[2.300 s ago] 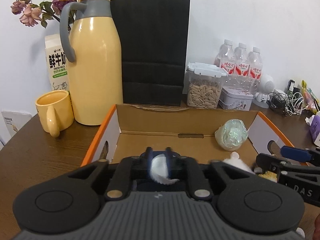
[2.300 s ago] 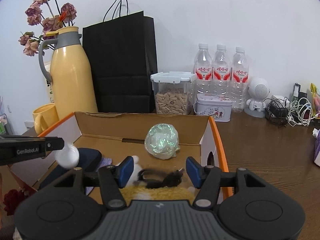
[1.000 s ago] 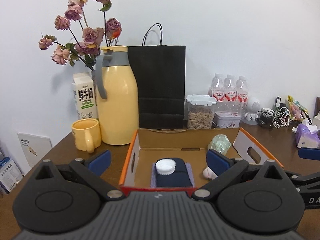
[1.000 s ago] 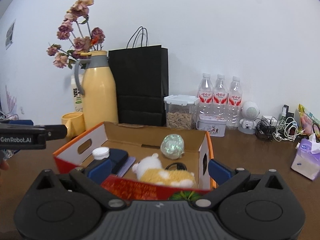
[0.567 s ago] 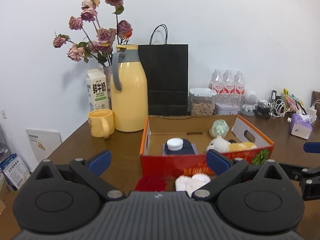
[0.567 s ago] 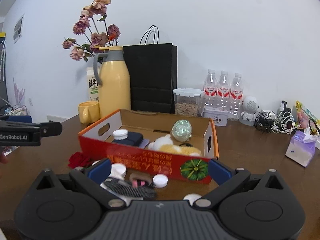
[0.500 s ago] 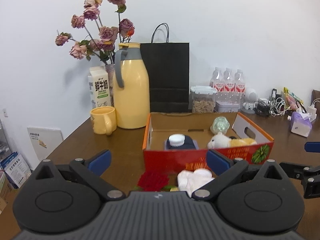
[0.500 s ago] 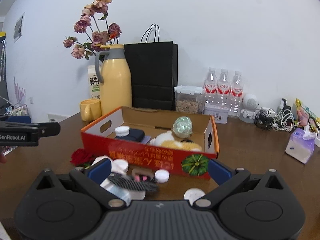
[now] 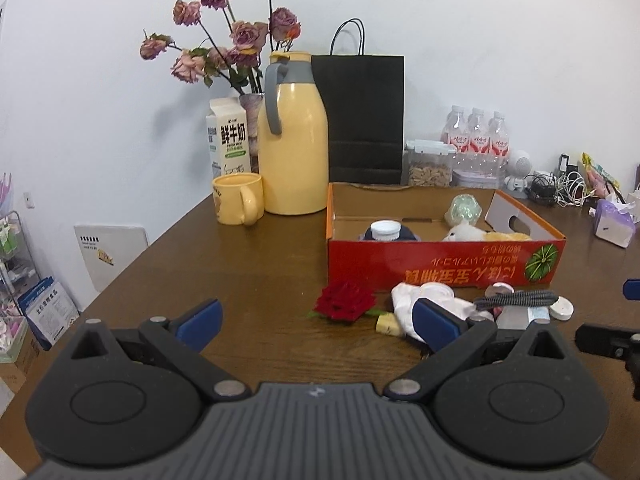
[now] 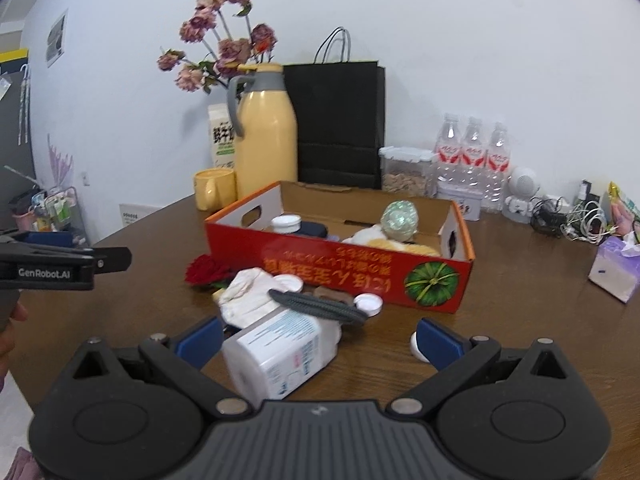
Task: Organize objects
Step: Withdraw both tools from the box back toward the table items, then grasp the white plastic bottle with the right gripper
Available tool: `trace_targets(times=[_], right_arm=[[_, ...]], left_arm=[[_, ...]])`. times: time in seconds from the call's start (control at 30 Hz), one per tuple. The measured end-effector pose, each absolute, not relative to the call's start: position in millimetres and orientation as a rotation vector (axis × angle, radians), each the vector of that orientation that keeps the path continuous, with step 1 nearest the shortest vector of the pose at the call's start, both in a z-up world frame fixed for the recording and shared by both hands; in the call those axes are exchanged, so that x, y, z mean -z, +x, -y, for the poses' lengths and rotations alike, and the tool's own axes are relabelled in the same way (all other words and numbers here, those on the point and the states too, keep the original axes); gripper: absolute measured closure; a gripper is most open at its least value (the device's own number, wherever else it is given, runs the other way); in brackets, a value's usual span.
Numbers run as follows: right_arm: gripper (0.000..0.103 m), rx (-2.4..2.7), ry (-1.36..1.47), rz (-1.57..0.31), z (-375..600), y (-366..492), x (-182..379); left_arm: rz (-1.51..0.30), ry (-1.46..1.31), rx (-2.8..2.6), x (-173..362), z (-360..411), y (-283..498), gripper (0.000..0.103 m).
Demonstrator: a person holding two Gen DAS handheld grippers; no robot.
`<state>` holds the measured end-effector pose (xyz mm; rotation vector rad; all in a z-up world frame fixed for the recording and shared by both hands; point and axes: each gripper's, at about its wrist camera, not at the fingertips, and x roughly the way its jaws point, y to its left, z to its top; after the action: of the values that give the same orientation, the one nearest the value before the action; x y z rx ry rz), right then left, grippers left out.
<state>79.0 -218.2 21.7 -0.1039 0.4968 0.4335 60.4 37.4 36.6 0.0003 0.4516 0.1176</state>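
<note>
Brown table (image 9: pixel 260 280), red box (image 9: pixel 440 264); "GenRobot.AI" left tool (image 10: pixel 116 259) wide, right tool (image 10: pixel 320 338) wide

Yellow jug (image 9: pixel 292 140), mug (image 9: pixel 238 199), black bag (image 9: pixel 363 120) behind.

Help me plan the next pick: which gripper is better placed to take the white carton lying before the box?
Right. The right gripper is open with the carton lying between its fingers; the left gripper is open nearer the red rose.
</note>
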Motion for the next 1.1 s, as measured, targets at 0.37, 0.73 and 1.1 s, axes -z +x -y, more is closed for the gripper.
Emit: trace_targets(times=[0.37, 0.73, 1.1], right_arm=[[0.0, -0.44, -0.088, -0.621, 189, 104, 17], [0.012, -0.247, -0.046, -0.601, 158, 126, 39], [0.063, -0.343, -0.033, -0.638, 195, 127, 39]], left_arm=[[-0.486, -0.025, -0.127, -27, -50, 60, 0.0], [-0.506, -0.039, -0.118, -19, -52, 64, 0.0], [-0.522, -0.052, -0.121, -15, -52, 66, 0.0]])
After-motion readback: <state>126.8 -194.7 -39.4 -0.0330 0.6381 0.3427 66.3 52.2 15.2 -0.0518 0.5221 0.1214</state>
